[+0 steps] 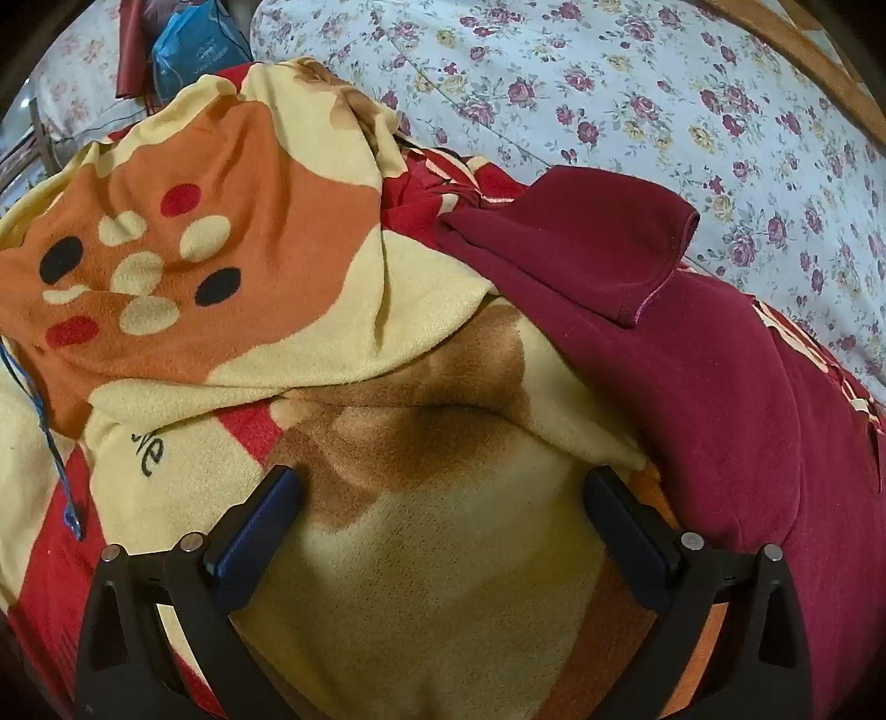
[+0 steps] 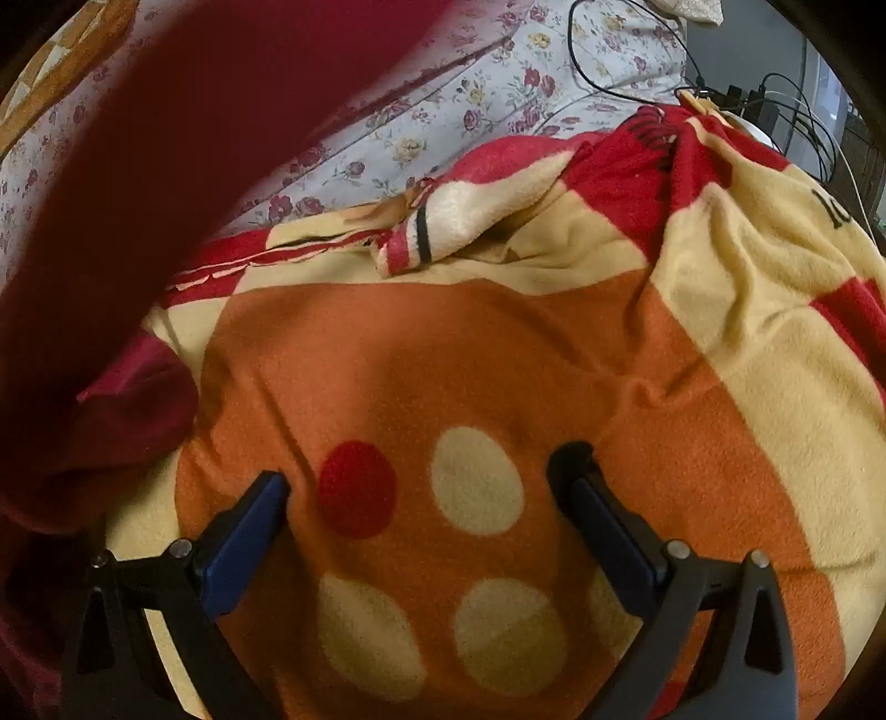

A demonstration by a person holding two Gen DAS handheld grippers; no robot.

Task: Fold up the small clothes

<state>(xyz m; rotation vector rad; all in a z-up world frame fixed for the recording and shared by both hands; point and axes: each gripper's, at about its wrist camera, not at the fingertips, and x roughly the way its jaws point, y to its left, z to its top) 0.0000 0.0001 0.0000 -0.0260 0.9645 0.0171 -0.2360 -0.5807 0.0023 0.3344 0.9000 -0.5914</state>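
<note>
A dark red t-shirt (image 1: 692,354) lies on a yellow, orange and red fleece blanket (image 1: 232,183), one short sleeve folded over toward the left. My left gripper (image 1: 443,487) is open and empty, its fingers hovering over the blanket just left of the shirt. In the right wrist view the same dark red shirt (image 2: 127,232) fills the left side, blurred and close to the camera, draping down onto the blanket (image 2: 498,354). My right gripper (image 2: 423,476) is open and empty above the blanket's orange patch with spots, right of the shirt.
A floral bedsheet (image 1: 637,94) covers the bed beyond the blanket. A blue bag (image 1: 194,50) sits at the far left. A wooden bed frame (image 1: 819,61) runs along the right. Black cables (image 2: 626,66) lie at the bed's far side. A blue cord (image 1: 50,437) hangs at left.
</note>
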